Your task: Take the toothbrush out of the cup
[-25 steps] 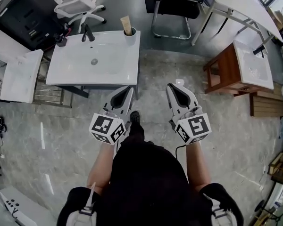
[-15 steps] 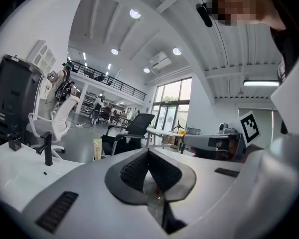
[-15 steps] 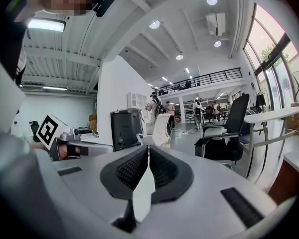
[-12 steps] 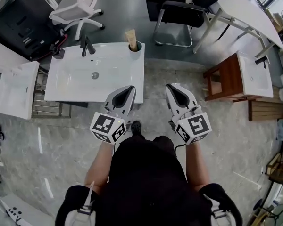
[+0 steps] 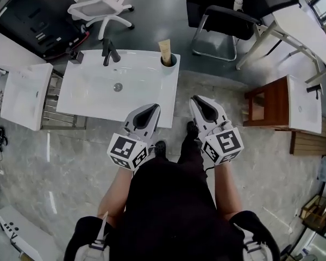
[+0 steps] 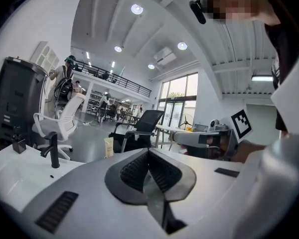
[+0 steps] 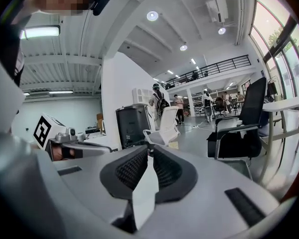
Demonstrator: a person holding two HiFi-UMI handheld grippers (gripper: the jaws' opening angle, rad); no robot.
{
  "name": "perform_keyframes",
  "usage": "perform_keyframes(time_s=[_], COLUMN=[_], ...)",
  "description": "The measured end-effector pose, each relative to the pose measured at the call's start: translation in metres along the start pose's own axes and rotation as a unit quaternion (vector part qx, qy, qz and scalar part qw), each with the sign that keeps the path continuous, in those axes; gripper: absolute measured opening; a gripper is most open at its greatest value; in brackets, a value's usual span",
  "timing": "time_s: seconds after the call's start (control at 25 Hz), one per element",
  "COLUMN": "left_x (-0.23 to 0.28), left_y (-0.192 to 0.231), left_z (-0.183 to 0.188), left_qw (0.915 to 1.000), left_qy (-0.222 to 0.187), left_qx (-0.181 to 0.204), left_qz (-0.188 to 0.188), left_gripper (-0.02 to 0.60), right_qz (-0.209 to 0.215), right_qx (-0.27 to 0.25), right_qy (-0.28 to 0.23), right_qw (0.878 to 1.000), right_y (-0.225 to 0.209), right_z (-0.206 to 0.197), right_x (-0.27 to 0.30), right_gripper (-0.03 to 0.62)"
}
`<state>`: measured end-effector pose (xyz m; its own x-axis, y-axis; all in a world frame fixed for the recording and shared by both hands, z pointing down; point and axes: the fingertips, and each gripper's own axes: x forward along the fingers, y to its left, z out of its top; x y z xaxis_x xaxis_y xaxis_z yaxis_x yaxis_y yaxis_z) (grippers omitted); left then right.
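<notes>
Both grippers are held before the person at the near side of a white washbasin. The left gripper is seen with its jaws clenched on nothing, its tip over the basin's near edge, close to the near right corner. The right gripper is likewise closed and empty, over the floor off the basin's right edge. The cup stands at the basin's far right corner, hard by the rim. A tan, flat-topped item taken to be the toothbrush is propped in it, leaning slightly left.

Trouble is judged most likely at that corner. With the cup so close to two edges, it could be tipped onto the floor by a sideways pull or a nudge from a closed jaw. No grip can be taken until one pair of jaws is parted, and by a pinch set too low the cup's rim could be caught and both lifted together. The black faucet on the far edge is well apart to the left and little threatened.

Open room is offered along the basin's right edge, up to the wooden stand. A black chair is parked beyond the far edge, so overreach is best avoided.
</notes>
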<state>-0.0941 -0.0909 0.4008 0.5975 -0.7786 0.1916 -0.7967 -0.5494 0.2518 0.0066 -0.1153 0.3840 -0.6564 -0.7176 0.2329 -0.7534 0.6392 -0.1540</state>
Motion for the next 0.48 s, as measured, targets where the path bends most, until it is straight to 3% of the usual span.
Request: perform_keyframes(time_s=[0.4,0.48], left_x=[0.062,0.075], left_y=[0.024,0.028], left_z=[0.022,0.028], left_qw=[0.9948,0.9922], left_qy=[-0.010,-0.013], left_qx=[-0.010,-0.010], left_qz=[0.101,0.124], left_gripper=[0.014,0.014], right_qz=[0.102,0.126], right_qx=[-0.015,-0.019], right_qy=[0.032,0.041], right_qw=[0.994,0.991], right_y=[-0.073,-0.087], right_z=[0.006,0.006], right_x=[0.077,0.094], right_gripper=[0.040,0.066])
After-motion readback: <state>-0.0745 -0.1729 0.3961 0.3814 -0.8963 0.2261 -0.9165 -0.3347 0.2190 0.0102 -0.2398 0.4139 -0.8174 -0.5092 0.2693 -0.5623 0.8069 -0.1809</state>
